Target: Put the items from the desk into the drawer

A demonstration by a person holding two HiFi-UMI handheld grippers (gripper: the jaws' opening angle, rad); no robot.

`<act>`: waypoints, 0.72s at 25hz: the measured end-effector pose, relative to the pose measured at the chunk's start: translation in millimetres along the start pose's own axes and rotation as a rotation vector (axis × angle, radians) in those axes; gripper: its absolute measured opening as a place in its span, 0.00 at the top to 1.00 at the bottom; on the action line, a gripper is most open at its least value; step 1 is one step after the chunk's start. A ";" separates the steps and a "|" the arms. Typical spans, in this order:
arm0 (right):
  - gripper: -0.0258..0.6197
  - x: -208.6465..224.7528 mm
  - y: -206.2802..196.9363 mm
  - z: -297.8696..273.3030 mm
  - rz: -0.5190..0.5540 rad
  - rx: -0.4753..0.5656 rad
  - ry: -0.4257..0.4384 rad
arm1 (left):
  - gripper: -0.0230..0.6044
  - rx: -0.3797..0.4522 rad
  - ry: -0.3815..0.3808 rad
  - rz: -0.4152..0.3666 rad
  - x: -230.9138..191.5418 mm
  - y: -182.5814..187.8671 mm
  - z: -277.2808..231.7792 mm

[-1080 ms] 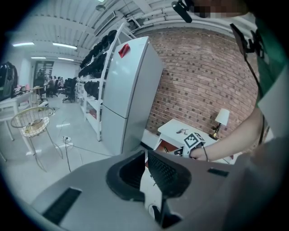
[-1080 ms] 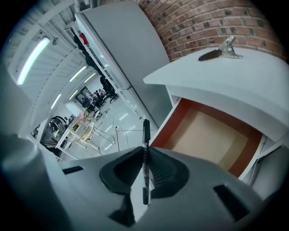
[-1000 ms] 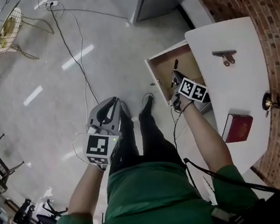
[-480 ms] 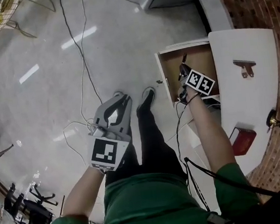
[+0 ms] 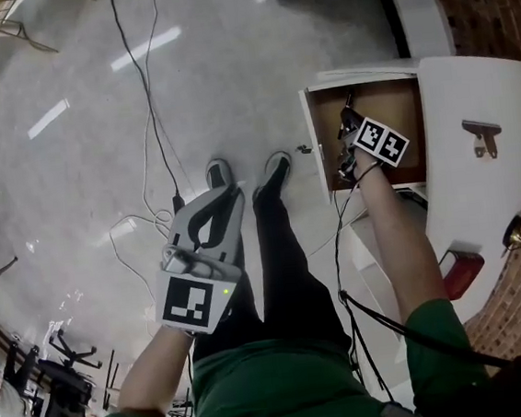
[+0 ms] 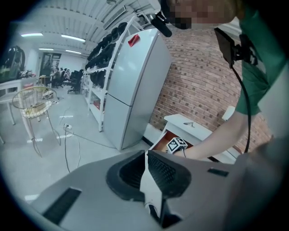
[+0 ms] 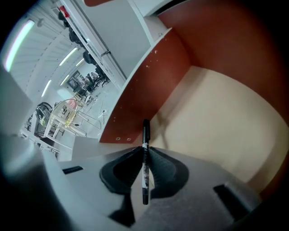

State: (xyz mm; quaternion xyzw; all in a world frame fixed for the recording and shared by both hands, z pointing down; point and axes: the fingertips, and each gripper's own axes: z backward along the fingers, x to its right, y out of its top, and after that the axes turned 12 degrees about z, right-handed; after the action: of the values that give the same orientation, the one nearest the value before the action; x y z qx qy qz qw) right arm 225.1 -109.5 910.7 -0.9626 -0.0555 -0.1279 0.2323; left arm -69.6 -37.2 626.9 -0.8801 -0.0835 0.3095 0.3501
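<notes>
My right gripper (image 5: 348, 127) reaches into the open drawer (image 5: 318, 141) of the white desk (image 5: 490, 188). It is shut on a black marker pen (image 7: 145, 160), whose tip points over the drawer's pale floor (image 7: 216, 122). My left gripper (image 5: 212, 204) hangs low above the floor in front of the person's legs, shut and holding nothing; in the left gripper view its jaws (image 6: 146, 173) meet. On the desktop lie a metal binder clip (image 5: 481, 136) and a red book (image 5: 462, 272).
A brick wall (image 5: 489, 3) runs behind the desk. Cables (image 5: 143, 104) trail over the glossy grey floor. A fridge (image 6: 131, 85) stands beyond the desk in the left gripper view. A lamp base (image 5: 517, 237) sits at the desk's right end.
The head camera has swung, so the desk sits farther right. My right gripper with the marker has gone deeper into the drawer. The left gripper has stayed low and shut.
</notes>
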 end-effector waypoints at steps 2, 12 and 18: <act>0.89 1.6 -1.6 -10.4 -0.006 -0.003 -0.002 | 0.94 -0.002 0.009 0.015 -7.1 -4.5 -4.2; 0.88 2.5 -5.2 -49.1 0.078 -0.106 0.003 | 0.94 0.008 0.036 0.089 -29.8 -9.2 -14.3; 0.87 -2.3 -4.2 -52.7 0.044 -0.111 0.050 | 0.94 0.013 0.025 0.128 -31.5 -5.6 -18.2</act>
State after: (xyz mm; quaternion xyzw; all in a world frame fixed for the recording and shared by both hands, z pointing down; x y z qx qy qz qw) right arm 210.6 -130.3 957.2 -0.9714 -0.0215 -0.1498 0.1828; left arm -83.2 -54.8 656.2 -0.8852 -0.0208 0.3208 0.3364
